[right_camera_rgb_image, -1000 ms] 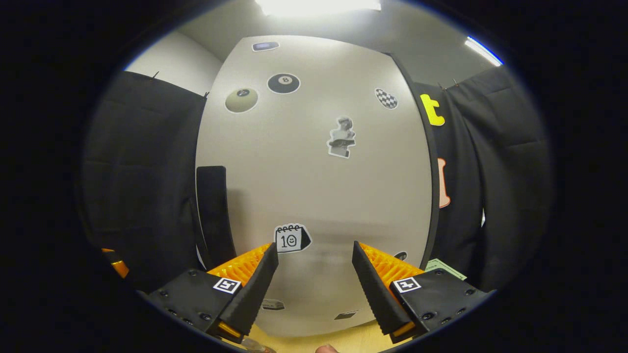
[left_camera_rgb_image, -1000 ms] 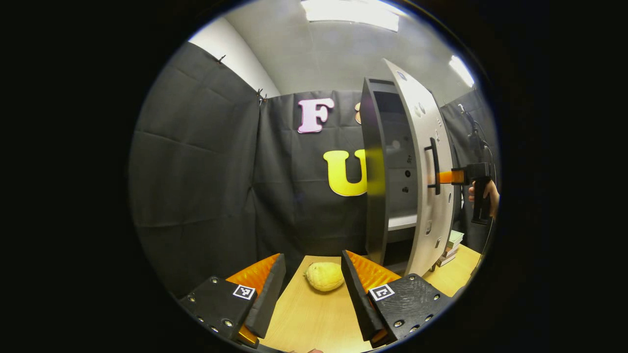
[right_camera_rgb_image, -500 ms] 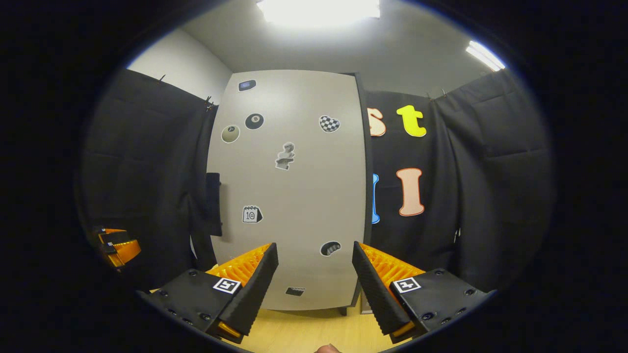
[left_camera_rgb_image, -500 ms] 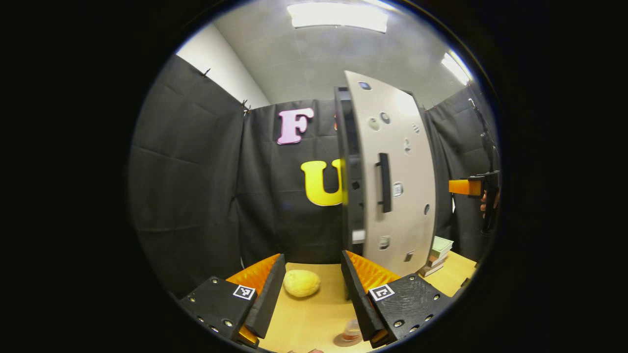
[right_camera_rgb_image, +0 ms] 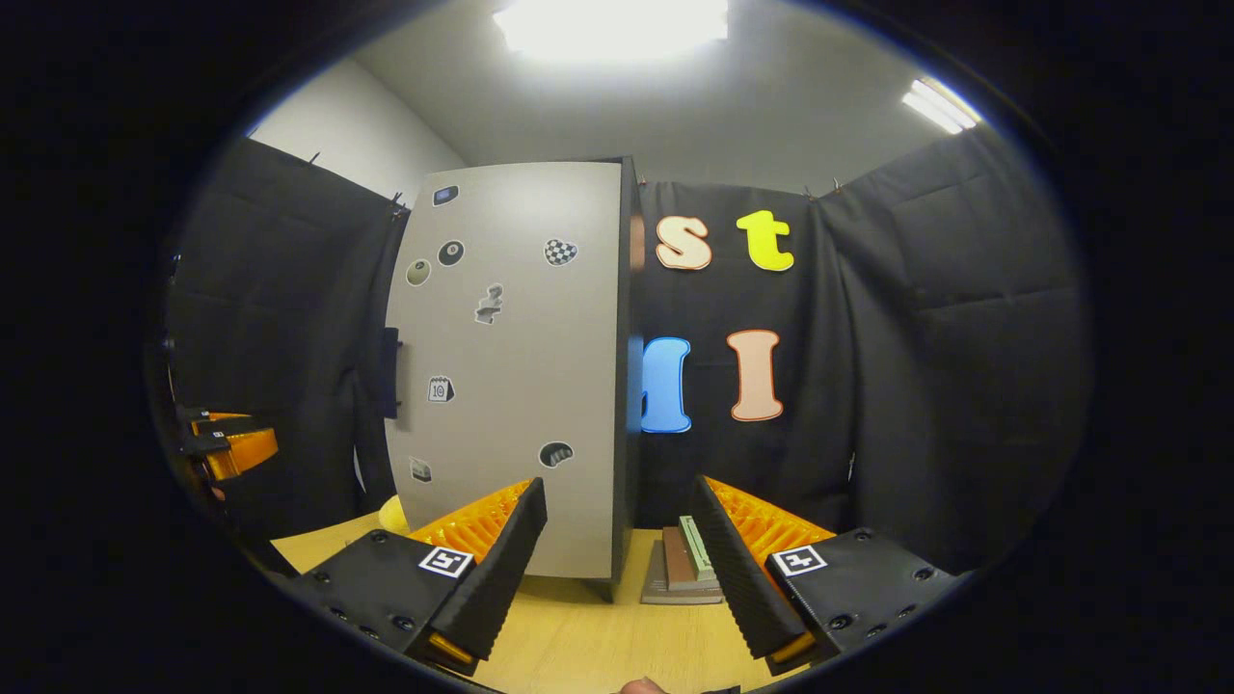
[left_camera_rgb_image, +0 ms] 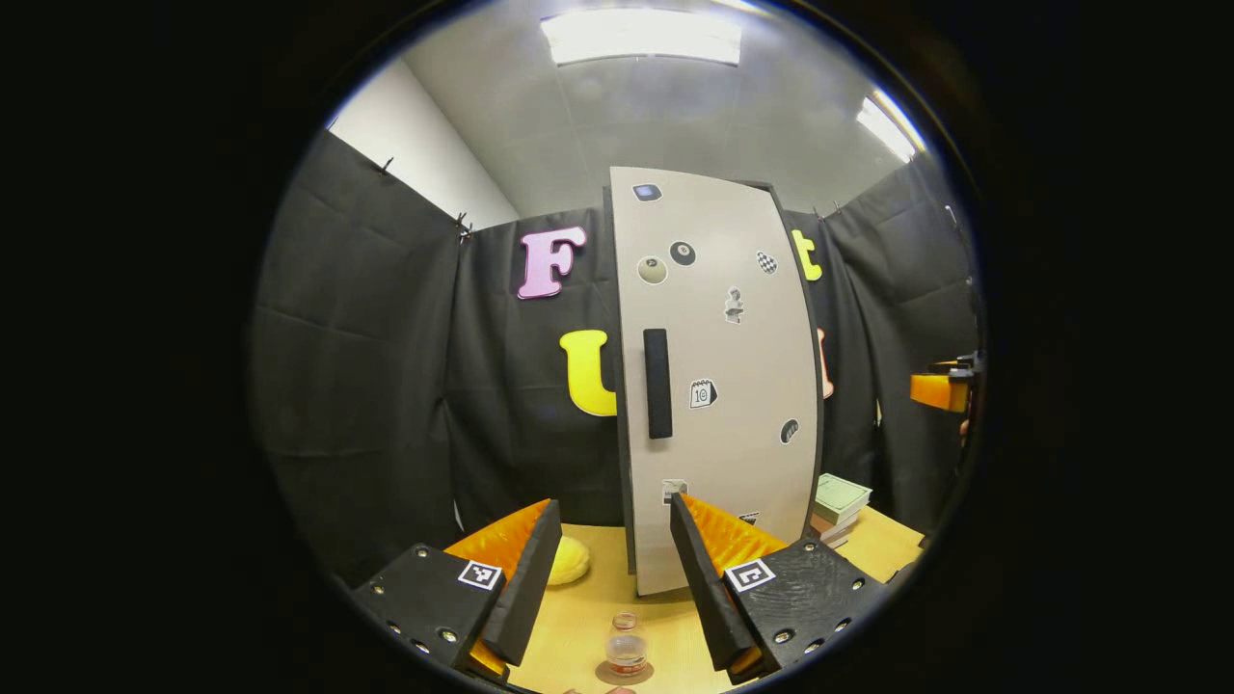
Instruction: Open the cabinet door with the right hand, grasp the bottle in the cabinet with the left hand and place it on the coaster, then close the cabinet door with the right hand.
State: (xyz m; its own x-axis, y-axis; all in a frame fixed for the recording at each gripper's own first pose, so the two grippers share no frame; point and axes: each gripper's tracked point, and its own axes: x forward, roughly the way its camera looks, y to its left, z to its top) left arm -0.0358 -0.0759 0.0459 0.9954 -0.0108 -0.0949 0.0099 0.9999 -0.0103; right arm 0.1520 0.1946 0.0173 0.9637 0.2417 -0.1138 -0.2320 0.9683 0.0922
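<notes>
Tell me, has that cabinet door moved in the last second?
Yes. The cabinet door has swung shut: its open edge closed against the cabinet, hiding the shelves, and its handle now faces the left gripper view.

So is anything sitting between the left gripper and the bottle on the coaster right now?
Nothing visible does. The bottle stands on the coaster on the table, in the open gap just ahead of the left gripper.

Cabinet door (left_camera_rgb_image: 718,386) shut flush, pale grey, stickered, with dark vertical handle (left_camera_rgb_image: 657,383) near its left edge. Small clear bottle (left_camera_rgb_image: 627,648), amber liquid inside, upright on round brown coaster (left_camera_rgb_image: 609,674), on desk (left_camera_rgb_image: 578,617) before cabinet.
</notes>
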